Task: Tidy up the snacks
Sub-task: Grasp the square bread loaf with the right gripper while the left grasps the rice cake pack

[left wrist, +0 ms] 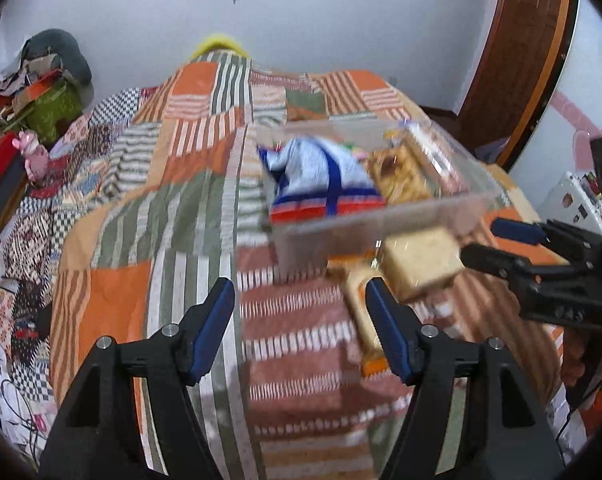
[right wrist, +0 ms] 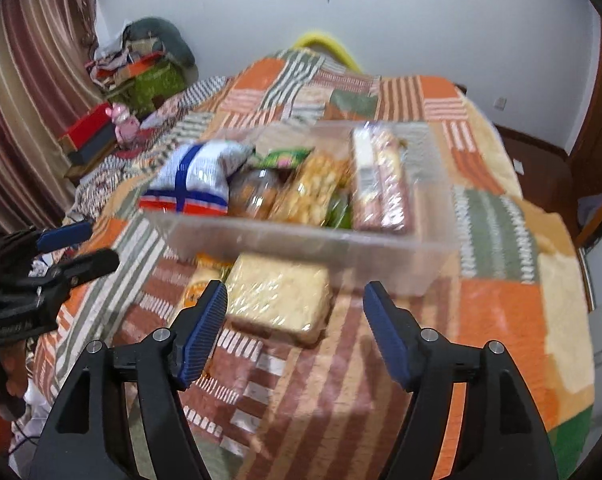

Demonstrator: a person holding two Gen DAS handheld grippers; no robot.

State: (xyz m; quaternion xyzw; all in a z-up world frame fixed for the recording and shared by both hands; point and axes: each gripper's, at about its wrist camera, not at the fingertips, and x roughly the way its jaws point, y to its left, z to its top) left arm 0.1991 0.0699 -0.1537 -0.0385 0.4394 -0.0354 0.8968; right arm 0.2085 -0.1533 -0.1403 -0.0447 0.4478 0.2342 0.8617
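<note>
1. While both tools hang over the bed, the left gripper (left wrist: 301, 300) at the bottom of the left wrist view stands wide, and nothing is between its blue pads (left wrist: 215, 328); only the striped patchwork quilt (left wrist: 173, 208) lies under it.
2. The right gripper (right wrist: 295, 308) at the bottom of the right wrist view is also wide apart and holds nothing. The wrapped bread pack (right wrist: 279, 296) lies on the quilt just beyond its left pad; whether they touch I cannot tell.
3. To the left of the bread, a second, orange-labelled packet (right wrist: 197, 288) lies partly hidden.
4. Behind these, in the middle of the frame, stands the clear plastic box (right wrist: 301, 244) with snacks inside: a white and blue bag (right wrist: 199, 178) at its left, a jar (right wrist: 257, 196), a yellow snack bag (right wrist: 313, 192) and a long biscuit pack (right wrist: 381, 184) at the right.
5. Far off, in the upper left, a pile of clothes and boxes (right wrist: 141, 68) stands by the white wall (right wrist: 421, 20).
</note>
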